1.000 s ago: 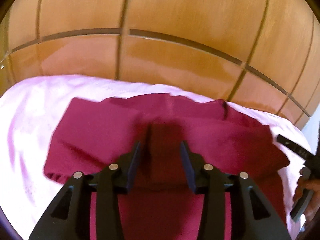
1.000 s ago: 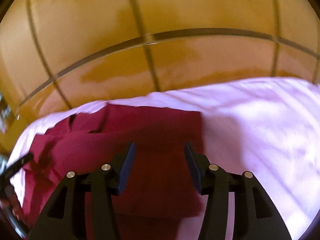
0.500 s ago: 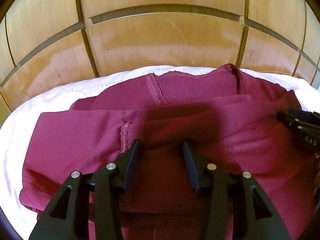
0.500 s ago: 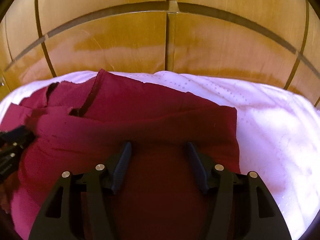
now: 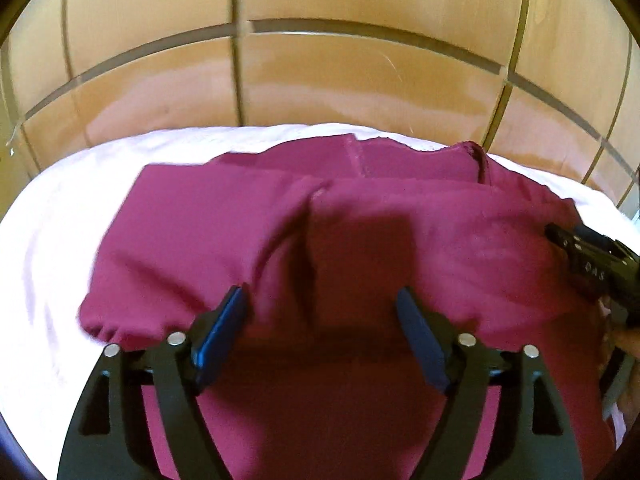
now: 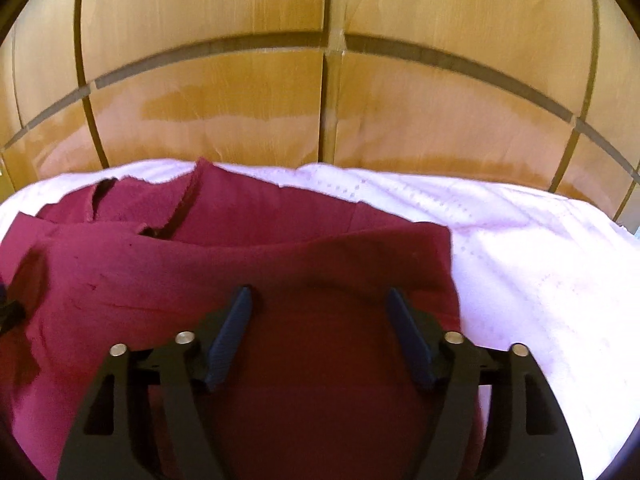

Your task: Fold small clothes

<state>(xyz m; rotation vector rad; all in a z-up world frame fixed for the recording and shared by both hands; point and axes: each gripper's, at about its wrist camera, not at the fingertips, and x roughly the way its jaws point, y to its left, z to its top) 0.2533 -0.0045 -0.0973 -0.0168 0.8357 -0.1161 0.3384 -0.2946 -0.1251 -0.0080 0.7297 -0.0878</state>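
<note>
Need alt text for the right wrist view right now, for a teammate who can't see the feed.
The right gripper hangs open over a maroon garment, folded over itself and lying on a pale pink sheet. Its fingers grip nothing. Wooden panelling fills the background.

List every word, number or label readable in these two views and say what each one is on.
"DAS": pale letters on the black body of the right tool, seen at the right edge of the left wrist view; blurred, so further letters cannot be ruled out.
Nothing readable on the maroon garment, white sheet or wooden panels.
</note>
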